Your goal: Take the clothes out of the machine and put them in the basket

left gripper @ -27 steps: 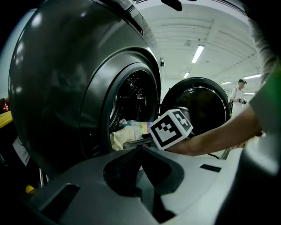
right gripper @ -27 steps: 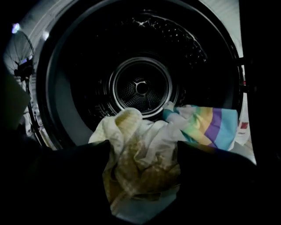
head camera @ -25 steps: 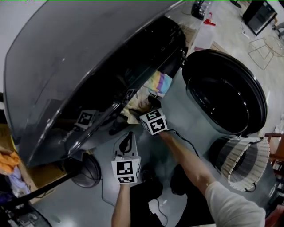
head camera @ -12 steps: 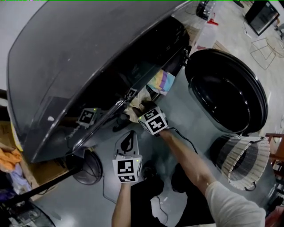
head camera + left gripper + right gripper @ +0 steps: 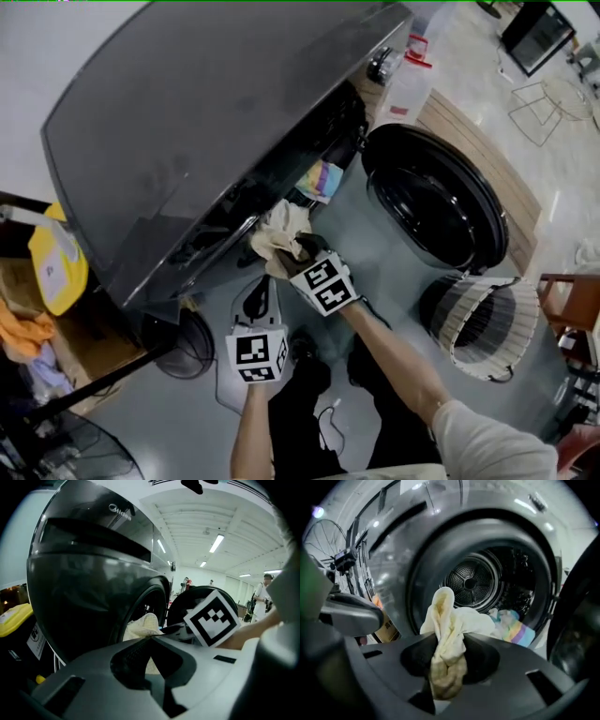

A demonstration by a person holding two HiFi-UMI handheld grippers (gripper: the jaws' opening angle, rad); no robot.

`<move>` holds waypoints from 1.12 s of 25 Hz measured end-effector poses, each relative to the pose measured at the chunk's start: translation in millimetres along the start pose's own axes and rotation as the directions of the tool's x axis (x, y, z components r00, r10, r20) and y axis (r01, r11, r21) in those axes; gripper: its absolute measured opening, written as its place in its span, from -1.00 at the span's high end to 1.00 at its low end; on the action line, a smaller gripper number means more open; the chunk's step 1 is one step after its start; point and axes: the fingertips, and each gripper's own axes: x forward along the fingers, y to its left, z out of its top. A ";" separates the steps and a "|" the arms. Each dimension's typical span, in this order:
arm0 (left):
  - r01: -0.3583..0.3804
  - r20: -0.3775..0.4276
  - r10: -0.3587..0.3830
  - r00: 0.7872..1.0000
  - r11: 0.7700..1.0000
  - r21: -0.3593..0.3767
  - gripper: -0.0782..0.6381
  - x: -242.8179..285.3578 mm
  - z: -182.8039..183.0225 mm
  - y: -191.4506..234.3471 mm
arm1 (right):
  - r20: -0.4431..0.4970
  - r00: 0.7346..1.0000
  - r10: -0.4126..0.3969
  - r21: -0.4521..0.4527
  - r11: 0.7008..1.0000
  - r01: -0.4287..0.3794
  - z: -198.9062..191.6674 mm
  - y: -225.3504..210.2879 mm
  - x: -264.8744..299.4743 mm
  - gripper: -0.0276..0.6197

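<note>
My right gripper (image 5: pixel 298 253) (image 5: pixel 449 641) is shut on a cream cloth (image 5: pixel 278 232) (image 5: pixel 446 634). Its jaws have just been closing, with the cloth bunched between them. The cloth hangs just outside the dark grey washing machine (image 5: pixel 187 122), in front of its drum (image 5: pixel 473 583). A pastel striped garment (image 5: pixel 322 180) (image 5: pixel 516 629) lies at the drum's mouth. The round door (image 5: pixel 436 202) stands swung open to the right. My left gripper (image 5: pixel 265 283) (image 5: pixel 150 638) is below and left of the right one, its jaws shut and empty. A slatted basket (image 5: pixel 483 323) stands on the floor at the right.
A yellow container (image 5: pixel 54 258) and a box of orange clothes (image 5: pixel 17 333) sit left of the machine. A bicycle wheel (image 5: pixel 183 342) leans near my left arm. A wooden chair (image 5: pixel 567 305) is beyond the basket. A white bottle (image 5: pixel 408 82) stands behind the machine.
Both grippers have risen. The right gripper has closed on the cream cloth and pulled it up and out of the drum's mouth. The left gripper stays empty.
</note>
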 end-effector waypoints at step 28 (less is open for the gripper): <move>-0.003 0.113 0.001 0.994 1.000 0.021 0.73 -204.8 273.5 -97.2 | 0.122 0.984 -0.128 -0.019 0.991 0.132 225.1 87.3 -355.1 0.52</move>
